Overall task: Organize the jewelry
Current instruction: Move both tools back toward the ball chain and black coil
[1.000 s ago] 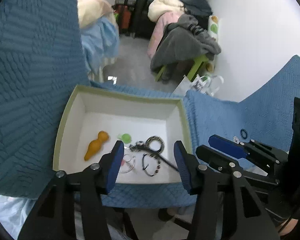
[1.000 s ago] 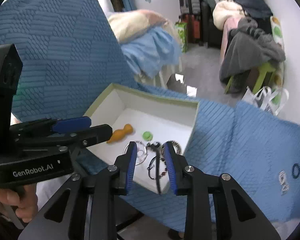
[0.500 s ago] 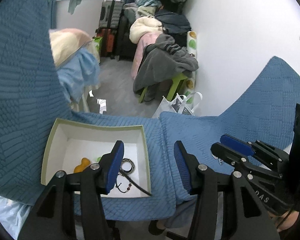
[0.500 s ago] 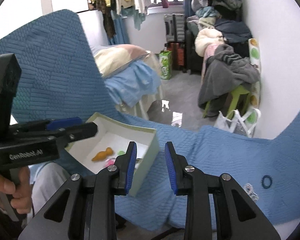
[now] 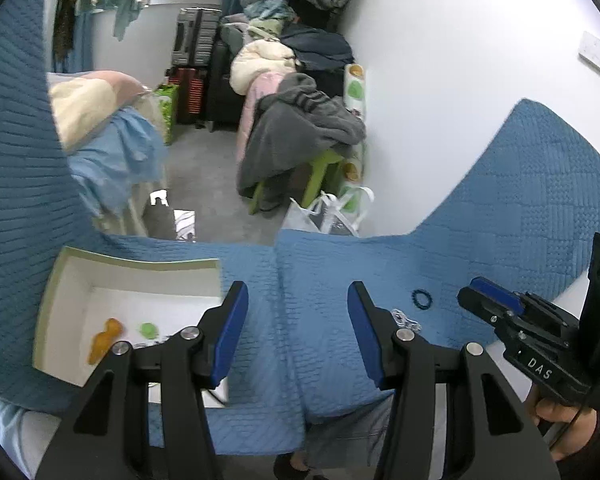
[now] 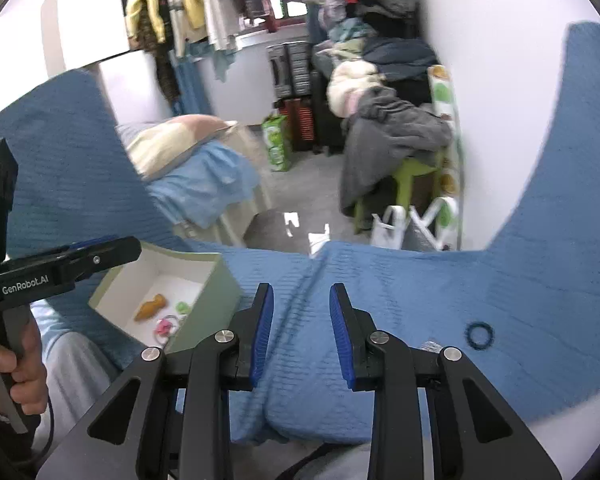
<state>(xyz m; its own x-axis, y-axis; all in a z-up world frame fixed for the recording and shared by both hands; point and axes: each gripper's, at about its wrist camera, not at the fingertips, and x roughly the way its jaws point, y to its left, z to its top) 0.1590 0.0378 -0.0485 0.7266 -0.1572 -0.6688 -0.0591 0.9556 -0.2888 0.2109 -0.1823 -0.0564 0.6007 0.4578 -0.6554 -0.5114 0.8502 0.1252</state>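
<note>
A green-sided box with a white inside [image 5: 56, 280] [image 6: 208, 284] sits on the blue quilted cloth at the left. It holds an orange piece [image 5: 105, 338] [image 6: 151, 306], a green piece [image 5: 148, 329] [image 6: 182, 306] and a pink piece [image 6: 165, 326]. A dark blue ring [image 5: 421, 298] [image 6: 478, 335] and a silver chain [image 5: 405, 318] [image 6: 431, 346] lie on the cloth at the right. My left gripper [image 5: 294, 328] is open and empty over bare cloth right of the box. My right gripper [image 6: 301, 330] is open and empty, left of the ring.
The blue quilted cloth [image 5: 500, 248] covers my lap and ends at a near edge with floor beyond. A bed with a blue blanket [image 6: 204, 176], a green stool with grey clothes [image 6: 396, 136] and a white bag [image 5: 328, 216] stand behind.
Both grippers have swung right and lifted away from the box. The box has slid to the left in both views, and the ring and chain have come closer.
</note>
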